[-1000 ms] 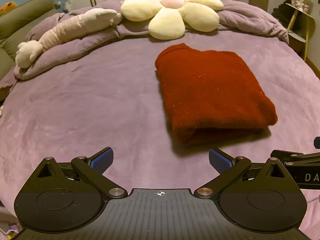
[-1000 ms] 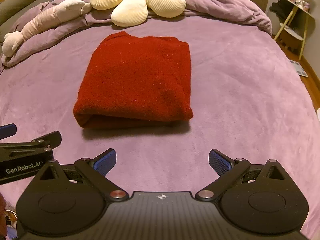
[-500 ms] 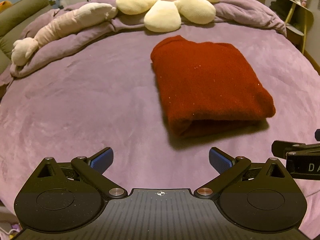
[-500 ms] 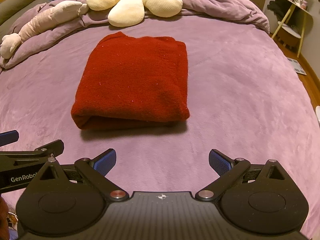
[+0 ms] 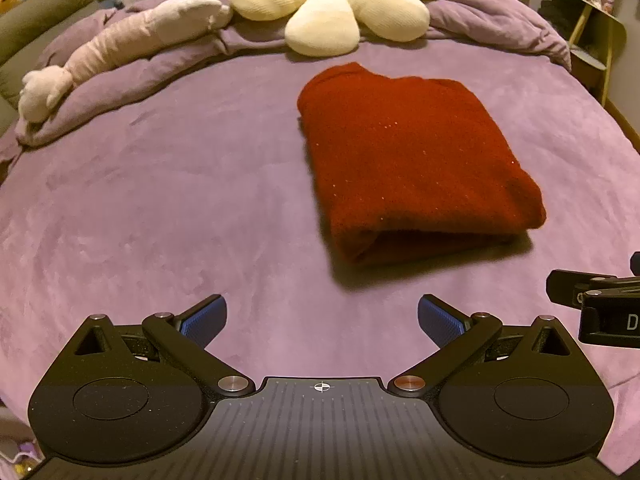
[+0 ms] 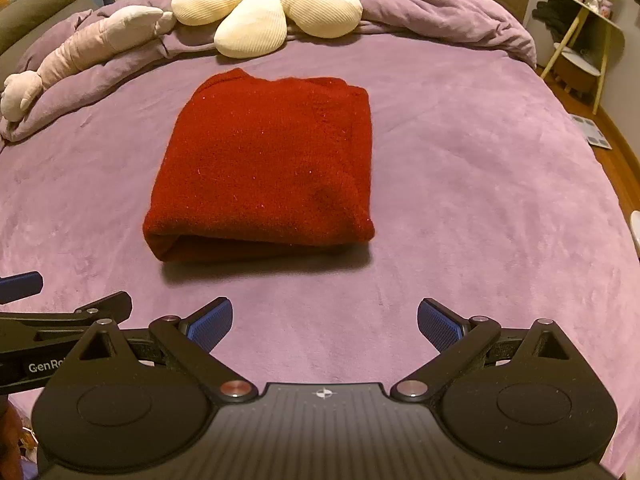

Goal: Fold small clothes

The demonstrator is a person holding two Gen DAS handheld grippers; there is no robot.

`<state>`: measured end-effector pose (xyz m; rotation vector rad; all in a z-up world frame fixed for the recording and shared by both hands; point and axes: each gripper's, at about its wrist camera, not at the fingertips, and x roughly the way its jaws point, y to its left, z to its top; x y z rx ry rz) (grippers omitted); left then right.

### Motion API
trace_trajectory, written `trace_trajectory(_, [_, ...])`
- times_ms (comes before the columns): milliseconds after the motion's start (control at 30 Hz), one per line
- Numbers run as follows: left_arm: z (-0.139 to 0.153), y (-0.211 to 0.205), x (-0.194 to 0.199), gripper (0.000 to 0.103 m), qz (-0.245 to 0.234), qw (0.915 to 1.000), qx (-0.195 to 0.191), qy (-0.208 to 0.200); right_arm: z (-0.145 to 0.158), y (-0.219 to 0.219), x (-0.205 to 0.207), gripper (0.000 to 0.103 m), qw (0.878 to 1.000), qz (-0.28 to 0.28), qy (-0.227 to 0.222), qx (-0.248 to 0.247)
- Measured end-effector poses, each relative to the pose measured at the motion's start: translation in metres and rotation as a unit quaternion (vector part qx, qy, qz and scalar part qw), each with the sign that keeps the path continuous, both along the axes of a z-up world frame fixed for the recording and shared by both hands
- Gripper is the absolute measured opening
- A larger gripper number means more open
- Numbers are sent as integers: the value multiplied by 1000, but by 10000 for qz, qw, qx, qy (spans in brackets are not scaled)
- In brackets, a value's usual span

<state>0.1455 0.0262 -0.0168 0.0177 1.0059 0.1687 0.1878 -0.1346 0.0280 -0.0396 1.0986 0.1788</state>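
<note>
Plainly soft and thick, the red sweater [image 6: 262, 168] lies folded mid-frame; I'd pinch its near rolled edge; my left gripper [image 5: 322, 320] and right gripper [image 6: 325, 322] gape, holding nothing.

A folded red sweater [image 6: 262, 172] is lying flat on the purple bedspread [image 6: 480, 168]. The right gripper [image 6: 325, 322] is hovering near its folded edge, blue fingertips [image 6: 438, 326] spread wide, gripping nothing. The left gripper [image 6: 24, 300] is poking in alongside.

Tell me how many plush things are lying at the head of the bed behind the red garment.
2. A cream flower-shaped cushion lies straight behind the folded red garment, and a long pale plush toy stretches along the bunched duvet to its left. Others may be out of frame.
</note>
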Motion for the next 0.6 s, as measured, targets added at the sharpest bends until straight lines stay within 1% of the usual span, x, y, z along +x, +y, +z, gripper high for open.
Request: trace_trajectory(600, [-3,-1,1,103,-25,9999,-50,90,3,1,-1,99,10000,6,-18,14])
